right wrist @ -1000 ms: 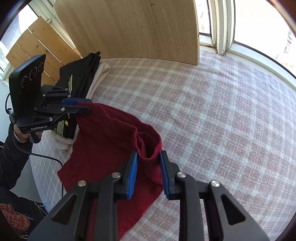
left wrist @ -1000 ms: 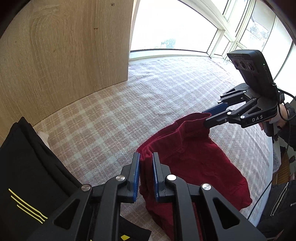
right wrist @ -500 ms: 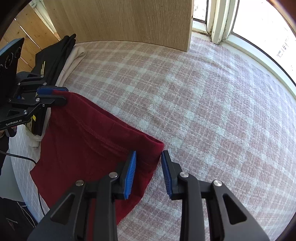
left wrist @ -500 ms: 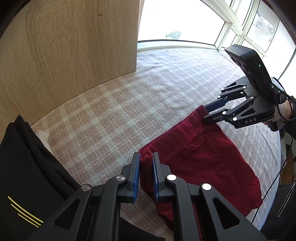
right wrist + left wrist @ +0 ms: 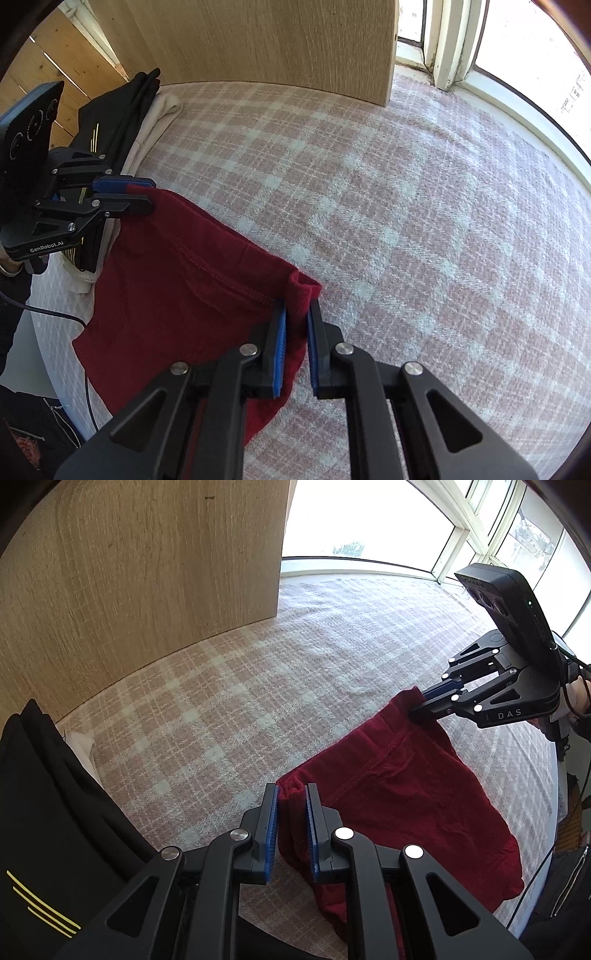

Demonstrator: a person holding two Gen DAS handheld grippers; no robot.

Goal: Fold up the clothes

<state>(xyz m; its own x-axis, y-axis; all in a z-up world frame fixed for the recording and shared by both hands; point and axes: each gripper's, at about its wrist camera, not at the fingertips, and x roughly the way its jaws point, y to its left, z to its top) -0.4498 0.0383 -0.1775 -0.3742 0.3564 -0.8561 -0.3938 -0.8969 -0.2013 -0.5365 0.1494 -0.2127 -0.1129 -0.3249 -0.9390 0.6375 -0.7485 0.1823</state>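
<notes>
Left gripper (image 5: 290, 805) and right gripper (image 5: 296, 325) each pinch a corner of the red garment (image 5: 399, 794), stretched between them. Folded dark clothes (image 5: 110, 107) sit at ten o'clock; this fold looks barely begun.

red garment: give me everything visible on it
The red garment is a dark red, soft knit-looking cloth with a stitched seam running parallel to its top edge. It is held stretched between the left gripper and the right gripper, each shut on one top corner, which bunches between the blue pads. The rest hangs and drapes onto the plaid cloth surface, lightly wrinkled, its lower edge near the table's edge. Which kind of garment it is cannot be told.
</notes>
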